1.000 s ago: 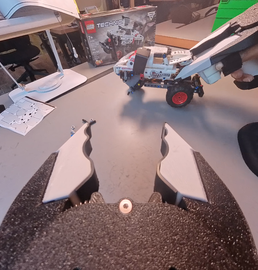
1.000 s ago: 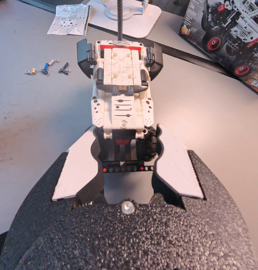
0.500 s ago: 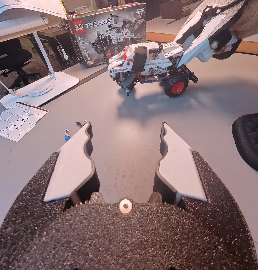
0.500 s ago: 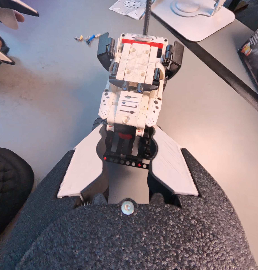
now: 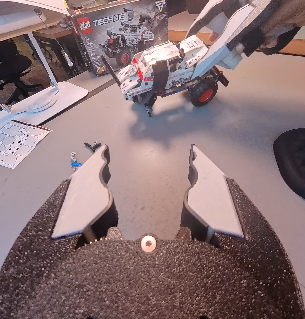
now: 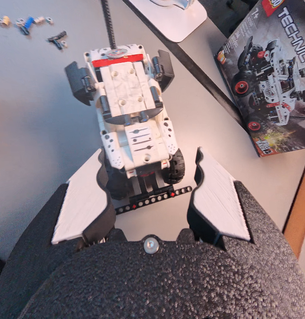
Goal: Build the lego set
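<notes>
Right claw point(image 6: 149, 165) fingers, clamped on the truck's rear 0.5 s ago, are now spread apart around it. Left claw point(image 5: 148, 155) is held wide apart, empty, over the tabletop point(image 5: 165, 164) as before. Beside the box point(image 5: 120, 34), the truck point(image 5: 169, 76) has been turned nose-down. Loose pins point(image 5: 92, 146) are left unmoved nearby.

Truck point(image 5: 167, 76) white, black-spotted, red wheel hubs; table point(image 5: 148, 138) grey; tongs point(image 6: 149, 151) white-faced, black-edged.
</notes>
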A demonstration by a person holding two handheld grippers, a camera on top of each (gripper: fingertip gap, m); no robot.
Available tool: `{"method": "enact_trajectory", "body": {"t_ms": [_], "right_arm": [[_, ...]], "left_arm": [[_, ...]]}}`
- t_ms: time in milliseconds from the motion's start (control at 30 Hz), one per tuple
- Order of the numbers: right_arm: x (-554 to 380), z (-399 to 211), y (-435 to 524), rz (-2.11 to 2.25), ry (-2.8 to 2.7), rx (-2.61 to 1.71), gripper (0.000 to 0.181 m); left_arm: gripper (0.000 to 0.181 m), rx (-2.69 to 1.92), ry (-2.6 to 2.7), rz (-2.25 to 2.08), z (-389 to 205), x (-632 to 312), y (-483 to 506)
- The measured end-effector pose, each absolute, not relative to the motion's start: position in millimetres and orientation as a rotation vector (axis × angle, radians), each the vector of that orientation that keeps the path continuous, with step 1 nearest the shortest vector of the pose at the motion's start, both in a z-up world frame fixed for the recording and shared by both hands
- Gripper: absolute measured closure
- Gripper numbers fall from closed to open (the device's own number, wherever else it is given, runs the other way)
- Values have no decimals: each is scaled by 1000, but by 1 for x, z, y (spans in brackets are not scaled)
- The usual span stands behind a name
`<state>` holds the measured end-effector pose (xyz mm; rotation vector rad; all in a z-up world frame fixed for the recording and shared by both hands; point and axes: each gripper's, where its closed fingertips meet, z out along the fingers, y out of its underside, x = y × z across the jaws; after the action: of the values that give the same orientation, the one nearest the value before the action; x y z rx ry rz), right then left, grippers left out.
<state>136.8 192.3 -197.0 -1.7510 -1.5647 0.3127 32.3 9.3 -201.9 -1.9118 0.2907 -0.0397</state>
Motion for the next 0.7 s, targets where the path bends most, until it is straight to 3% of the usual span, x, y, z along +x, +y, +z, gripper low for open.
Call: {"method": "enact_trajectory", "body": {"t_ms": [67,133,300,533,700], "right_arm": [[125,-207,188,327,-1618,-1744,74],[116,-206,180,352,-1683,-1667,106],[118,-206,187,573,-1664,-1732,109],[129,-192,204,1325,-1272,-2006,113],[132,-189,219,1488,-1094,-2098,113]], "left_arm": [[92,-1906,290,-38,-201,32,9],[92,-1896,281,-46,-199,31,8],[93,-1895,273,-68,-199,31,8],[93,-1898,292,-59,-199,34,8],[93,-1904,287,-69,-200,33,8]]}}
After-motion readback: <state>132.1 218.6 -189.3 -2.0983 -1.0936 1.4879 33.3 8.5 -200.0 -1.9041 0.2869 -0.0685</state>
